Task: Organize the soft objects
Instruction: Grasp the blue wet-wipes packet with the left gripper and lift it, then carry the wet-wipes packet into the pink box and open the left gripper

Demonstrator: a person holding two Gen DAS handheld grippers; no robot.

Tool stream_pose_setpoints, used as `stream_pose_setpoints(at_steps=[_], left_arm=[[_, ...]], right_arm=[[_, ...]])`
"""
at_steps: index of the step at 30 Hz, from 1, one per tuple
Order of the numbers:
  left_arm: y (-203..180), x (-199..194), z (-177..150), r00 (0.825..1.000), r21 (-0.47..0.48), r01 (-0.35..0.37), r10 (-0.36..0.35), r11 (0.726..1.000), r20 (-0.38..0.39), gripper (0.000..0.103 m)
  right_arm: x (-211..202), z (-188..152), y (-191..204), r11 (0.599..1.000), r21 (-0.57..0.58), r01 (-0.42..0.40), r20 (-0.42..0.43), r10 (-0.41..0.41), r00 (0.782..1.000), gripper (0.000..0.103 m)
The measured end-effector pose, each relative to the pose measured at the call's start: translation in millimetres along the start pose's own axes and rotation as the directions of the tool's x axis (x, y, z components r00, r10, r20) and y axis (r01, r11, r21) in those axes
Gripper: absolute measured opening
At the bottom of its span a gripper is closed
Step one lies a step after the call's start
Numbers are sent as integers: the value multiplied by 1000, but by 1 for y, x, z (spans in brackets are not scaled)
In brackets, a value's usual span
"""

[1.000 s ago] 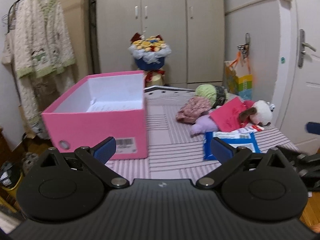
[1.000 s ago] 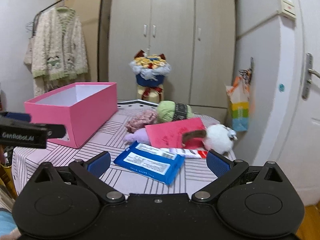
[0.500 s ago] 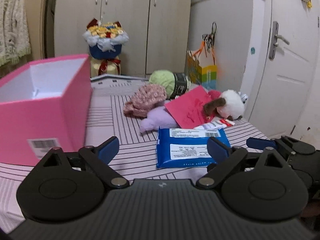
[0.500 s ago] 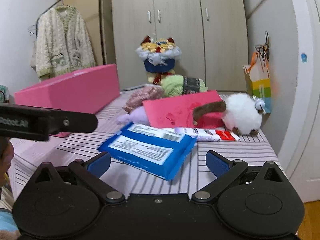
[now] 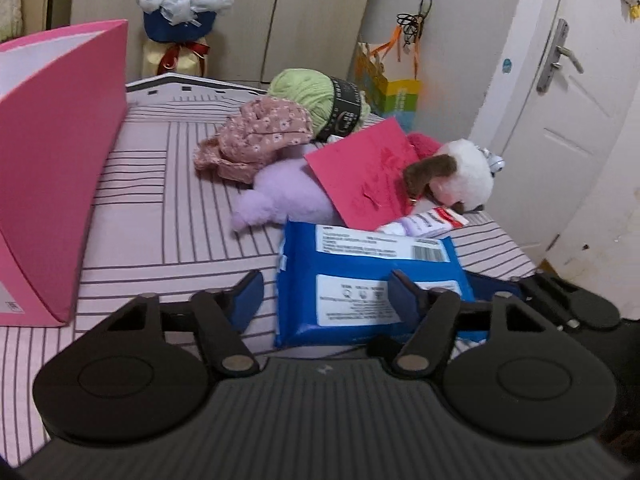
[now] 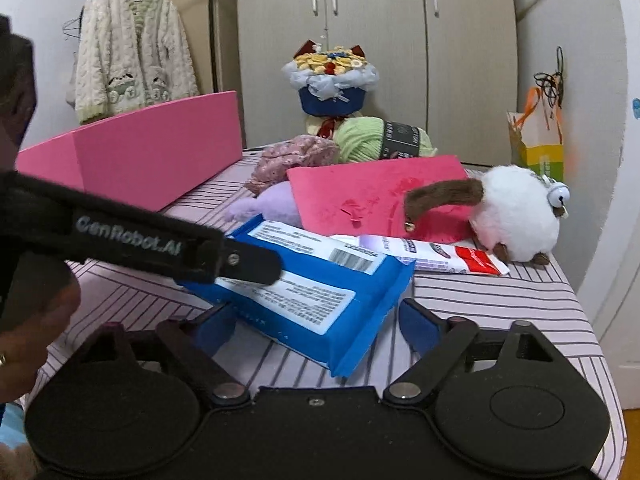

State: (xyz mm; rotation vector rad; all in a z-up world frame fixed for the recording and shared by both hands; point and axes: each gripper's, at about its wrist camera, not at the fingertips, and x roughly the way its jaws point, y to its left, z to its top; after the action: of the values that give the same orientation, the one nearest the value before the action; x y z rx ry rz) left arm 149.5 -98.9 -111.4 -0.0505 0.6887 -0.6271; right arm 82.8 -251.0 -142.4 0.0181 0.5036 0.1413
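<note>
**Grippers closing in on the blue wipes pack**

Wipes, in a blue pack (image 5: 362, 280), lie flat at the near edge of the striped counter (image 5: 168, 208), and everything else is placed from that pack. The left gripper (image 5: 326, 294) straddles its near left part, jaws closing, blue pads apart with the pack between them; I cannot tell whether a pad touches it. The right gripper (image 6: 316, 326) comes at the pack's near right corner, jaws also closing, still wide, the corner between its pads without clear contact.

Just behind the pack, touching its far edge, lies a white and red tube (image 6: 432, 256). Behind that a pink card (image 5: 364, 172) leans over a lilac plush (image 5: 280, 196), which sits at the pack's far left corner. To the pack's far right rests a white plush toy (image 6: 516, 216) with a brown tail lying on the card. Farther back are a floral fabric bundle (image 5: 260, 140) and a ball of green yarn (image 5: 308, 92). Well to the left of the pack stands an open pink box (image 5: 52, 168). Beyond the counter, a flower bouquet (image 6: 330, 76) stands before the wardrobe (image 6: 372, 40).
</note>
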Motion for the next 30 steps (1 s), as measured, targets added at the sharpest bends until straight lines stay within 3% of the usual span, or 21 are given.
stream_pose_setpoints(at_steps=[3,13,23,30], left_arm=[[-4,-2,-1,999,4,43,-43,999,-20,56],[-17,-21,-1,998,54,3,0,999,-57,56],[-5,-58,4,985,33,-7,12,999,-173,56],[7,-98,-1,982,42,-26,34,999,-187,58]], right_arm=[[-2,-1,5,1000,-3,-3,8,3,1000,80],[-10,-2,19,1000,-8,-6,23,6,1000,69],[-27,13,43,995,-34,-97,-74,94,993,67],[-44,29,75,980,-118,-159,-122,145,982,63]])
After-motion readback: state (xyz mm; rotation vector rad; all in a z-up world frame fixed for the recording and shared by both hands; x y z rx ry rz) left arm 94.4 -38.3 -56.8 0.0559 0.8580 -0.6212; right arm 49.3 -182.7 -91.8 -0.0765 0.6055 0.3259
